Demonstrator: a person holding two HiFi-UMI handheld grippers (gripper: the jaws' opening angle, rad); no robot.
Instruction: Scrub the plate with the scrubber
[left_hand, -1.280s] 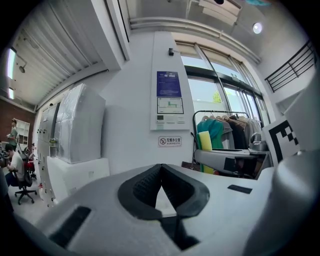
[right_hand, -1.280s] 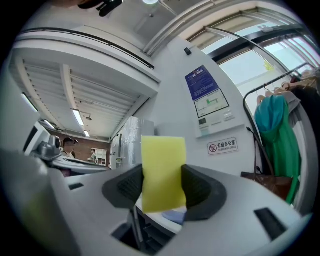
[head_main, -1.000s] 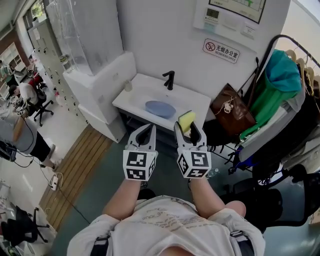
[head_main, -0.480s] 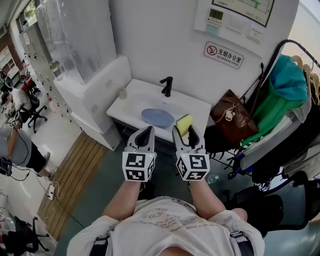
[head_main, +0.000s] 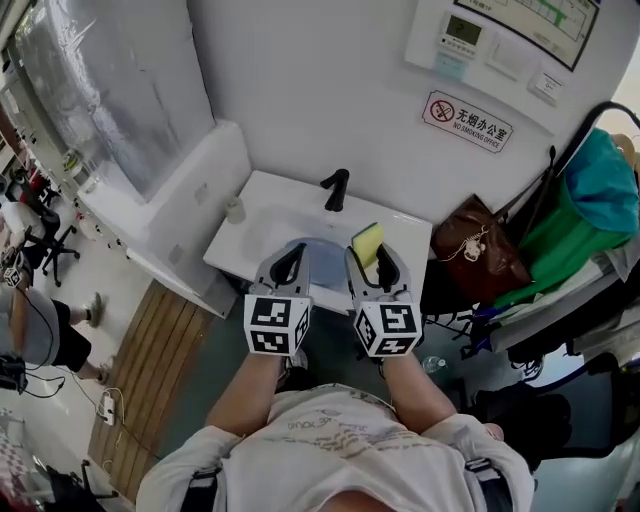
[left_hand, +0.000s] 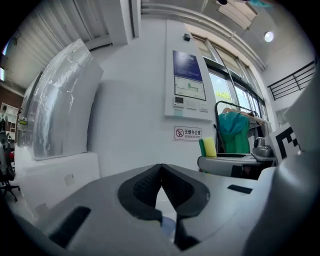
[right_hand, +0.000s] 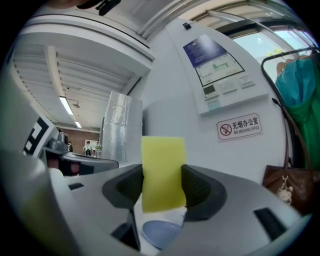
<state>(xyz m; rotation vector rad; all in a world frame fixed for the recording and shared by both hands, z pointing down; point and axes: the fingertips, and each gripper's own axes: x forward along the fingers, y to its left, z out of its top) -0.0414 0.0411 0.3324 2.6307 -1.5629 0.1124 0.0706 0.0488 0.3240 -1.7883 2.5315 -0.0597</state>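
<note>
1. Pale blue round plate (head_main: 328, 250) flat in the bowl of the white rectangular washbasin (head_main: 262, 215), in front of the black tap (head_main: 337, 188). Partly hidden behind both grippers in the head view.
2. Yellow rectangular sponge scrubber with green backing (head_main: 370, 241) upright, grasped by the right gripper (head_main: 375, 252). Held in the air, plate lower and ahead, no contact.
3. In the right gripper view: pads pressing both broad faces of the scrubber (right_hand: 162, 172), upper half sticking out past the tips, plate (right_hand: 161, 234) visible below.
4. Left gripper (head_main: 292, 254) clenched tip to tip, nothing between the jaws. Same in the left gripper view, with a sliver of plate (left_hand: 169, 226) below the pads.
5. Both grippers side by side, near each other but apart, pointing roughly level toward the white wall, marker cubes toward the person.
6. Small pale container (head_main: 235, 209) on the basin's rear left corner.
7. Red-and-white no-smoking sign (head_main: 468, 122) on the wall up and right of the tap; white control panel with a small display (head_main: 462, 35) above it.
8. Brown leather bag (head_main: 478, 255) just right of the basin; green garment (head_main: 585, 200) on a black rack beyond.
9. Wooden floor strip (head_main: 150, 380) to the left of the basin.
</note>
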